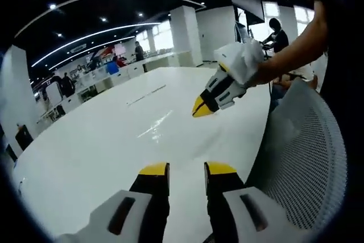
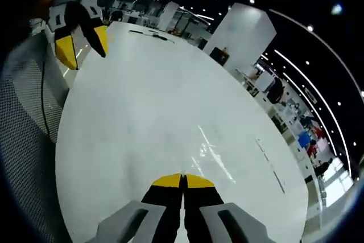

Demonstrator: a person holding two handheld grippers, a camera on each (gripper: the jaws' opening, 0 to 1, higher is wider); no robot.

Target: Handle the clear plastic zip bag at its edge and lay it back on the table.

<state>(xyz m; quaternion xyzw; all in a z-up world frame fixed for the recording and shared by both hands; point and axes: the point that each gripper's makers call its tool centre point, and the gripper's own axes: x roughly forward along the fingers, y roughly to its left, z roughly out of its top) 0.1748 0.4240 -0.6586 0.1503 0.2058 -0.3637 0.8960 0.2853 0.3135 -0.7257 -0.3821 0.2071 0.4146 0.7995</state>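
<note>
The clear plastic zip bag [image 1: 153, 124] lies flat on the white table [image 1: 102, 152] and shows mostly as faint glints. In the right gripper view the bag [image 2: 209, 153] rests just beyond my right gripper [image 2: 183, 181], whose yellow-tipped jaws are shut with nothing visible between them. My left gripper [image 1: 187, 169] stands open over the table's near side, well short of the bag. The right gripper [image 1: 200, 108] enters the left gripper view from the right, held by a gloved hand, hovering above the table beside the bag. The left gripper [image 2: 81, 45] appears open at the upper left of the right gripper view.
A grey mesh chair back [image 1: 307, 157] stands close against the table edge, seen again as the chair [image 2: 23, 140]. A thin dark item [image 1: 145, 95] lies farther along the table. Desks, pillars and people fill the office behind.
</note>
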